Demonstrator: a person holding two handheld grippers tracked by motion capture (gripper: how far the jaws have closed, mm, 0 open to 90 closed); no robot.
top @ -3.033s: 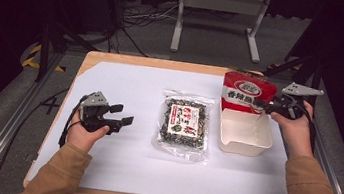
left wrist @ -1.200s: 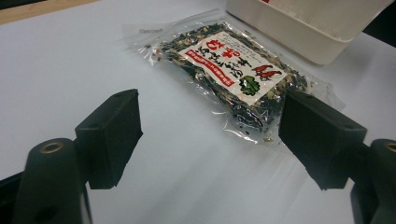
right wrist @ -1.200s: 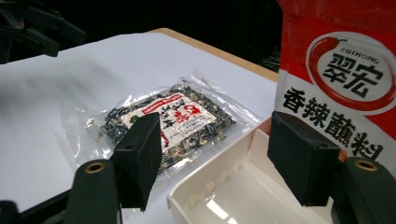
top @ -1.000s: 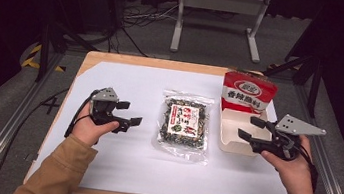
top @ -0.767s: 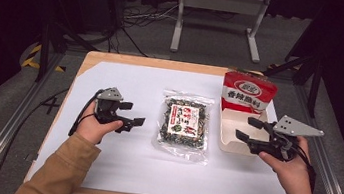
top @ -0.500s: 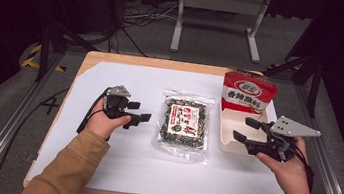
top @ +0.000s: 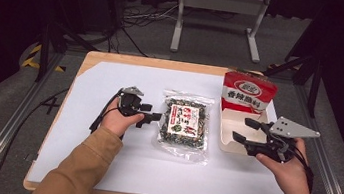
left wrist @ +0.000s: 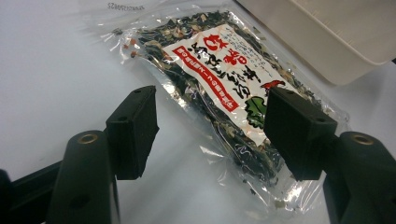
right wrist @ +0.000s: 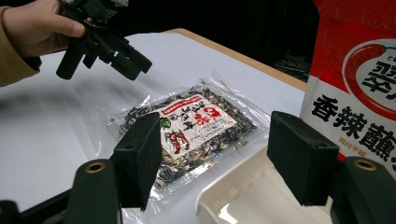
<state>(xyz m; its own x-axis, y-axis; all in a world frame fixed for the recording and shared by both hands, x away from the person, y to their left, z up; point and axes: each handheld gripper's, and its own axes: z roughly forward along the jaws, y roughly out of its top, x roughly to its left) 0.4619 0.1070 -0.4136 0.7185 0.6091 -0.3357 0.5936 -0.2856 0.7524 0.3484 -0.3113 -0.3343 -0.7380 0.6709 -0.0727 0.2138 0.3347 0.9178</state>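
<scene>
1. High view, far left: the left gripper is just beside the left edge of the packet, its tips pointing at it. Its jaws stand open and hold nothing.
2. Left gripper view: the packet lies flat on the white sheet ahead of the jaws. One jaw sits above bare sheet, the other above the packet's lower corner. Whether either jaw touches the film cannot be told.
3. Centre: the packet, clear film with dark dried flakes and a red-and-white label, rests in the middle of the counter. It is flat and unlifted, so the pickup is judged not yet made.
4. Right of it: a white tray lies just beside the packet, with nothing visible inside. A red pouch stands upright at the tray's far end.
5. Far right: the right gripper hovers over the tray's near part. Its jaws are spread wide and carry nothing.
6. Right gripper view: the tray's rim sits between the jaws, the packet lies beyond, and the left gripper hangs above the packet's far side.
7. Progress, as a judgement: early. The left gripper's approach looks nearly complete. Closing on the packet's edge, lifting it, and probably moving it to the tray all remain.
</scene>
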